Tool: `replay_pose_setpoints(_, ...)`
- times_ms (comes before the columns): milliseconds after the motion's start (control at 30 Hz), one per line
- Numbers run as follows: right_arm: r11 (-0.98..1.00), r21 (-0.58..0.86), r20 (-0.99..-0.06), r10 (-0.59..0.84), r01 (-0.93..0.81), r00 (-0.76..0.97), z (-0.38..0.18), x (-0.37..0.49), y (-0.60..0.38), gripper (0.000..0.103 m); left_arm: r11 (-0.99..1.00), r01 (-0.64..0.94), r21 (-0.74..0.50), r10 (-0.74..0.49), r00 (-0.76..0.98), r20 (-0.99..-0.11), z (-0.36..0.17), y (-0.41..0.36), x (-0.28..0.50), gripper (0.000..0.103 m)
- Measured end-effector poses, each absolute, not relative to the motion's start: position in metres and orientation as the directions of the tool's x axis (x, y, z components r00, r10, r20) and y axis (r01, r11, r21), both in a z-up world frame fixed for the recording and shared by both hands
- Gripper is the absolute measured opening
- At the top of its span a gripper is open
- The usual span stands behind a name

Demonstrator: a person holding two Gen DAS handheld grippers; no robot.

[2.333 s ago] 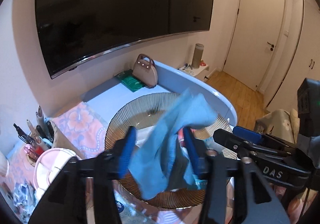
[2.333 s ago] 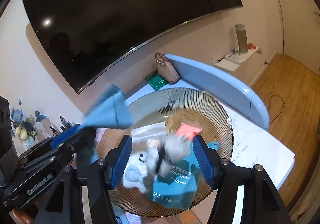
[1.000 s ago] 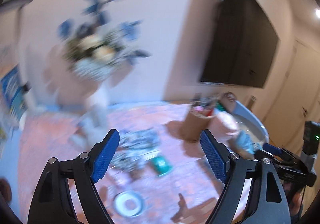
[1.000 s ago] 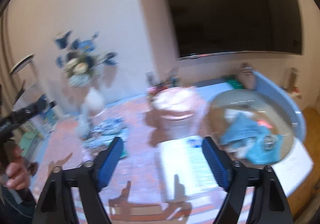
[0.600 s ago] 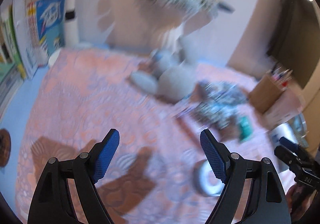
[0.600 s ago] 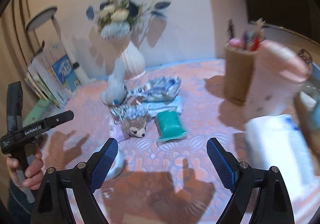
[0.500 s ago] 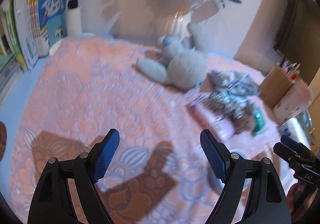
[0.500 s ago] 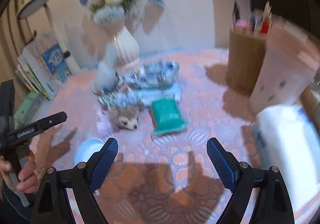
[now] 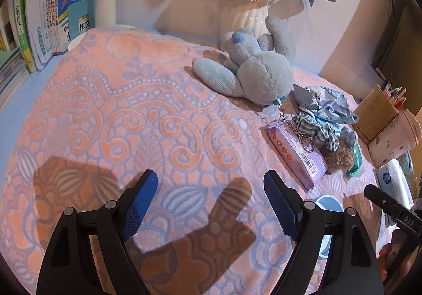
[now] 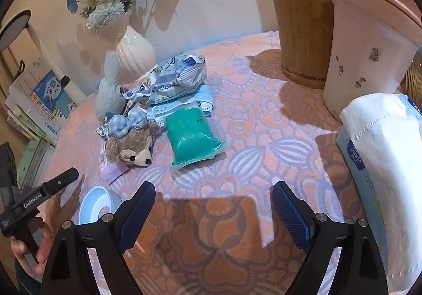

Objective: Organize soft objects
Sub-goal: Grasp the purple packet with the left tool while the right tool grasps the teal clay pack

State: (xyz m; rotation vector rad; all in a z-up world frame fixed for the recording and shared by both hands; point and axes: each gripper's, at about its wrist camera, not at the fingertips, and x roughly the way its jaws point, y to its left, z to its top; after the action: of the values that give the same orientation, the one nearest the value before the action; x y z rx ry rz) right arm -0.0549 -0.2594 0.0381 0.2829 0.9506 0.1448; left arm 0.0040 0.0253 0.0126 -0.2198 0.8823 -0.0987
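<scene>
A grey-blue plush rabbit [image 9: 253,71] lies by the white vase, also seen as the plush rabbit [image 10: 109,89] in the right wrist view. A brown plush head [image 10: 133,148] with a checked blue bow [image 10: 126,121] rests beside a green soft pouch [image 10: 191,134] and a crumpled blue-white packet [image 10: 175,76]. From the left wrist, the brown plush head [image 9: 339,156] sits next to a purple snack pack [image 9: 296,152]. My left gripper [image 9: 211,205] hangs open over bare patterned cloth. My right gripper [image 10: 213,213] is open too, just short of the green pouch, holding nothing.
A pink-and-lilac blanket [image 9: 132,110] covers the table. A white vase [image 10: 135,52] with flowers, books [image 9: 39,18], a wooden pen holder [image 10: 303,31], a pink lidded cup [image 10: 369,39], a tissue pack [image 10: 382,176] and a blue tape roll [image 10: 97,202] stand around.
Both grippers swung away from the wire basket with the blue cloth, came down over the blanket and now hover near the pile of soft things. Both jaws stayed wide.
</scene>
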Motion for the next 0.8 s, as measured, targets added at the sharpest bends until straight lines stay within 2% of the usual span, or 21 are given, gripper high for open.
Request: replay_pose_setpoints(800, 0.955, 0.296, -0.783, 0.246, -0.005, 0.572, 0.0373, -0.0548, -0.2565, 0.092, 0.974, -0.002, -0.228, -0.176, 0.627, -0.759, 0.0096, 0.0263, 0.0066, 0.082)
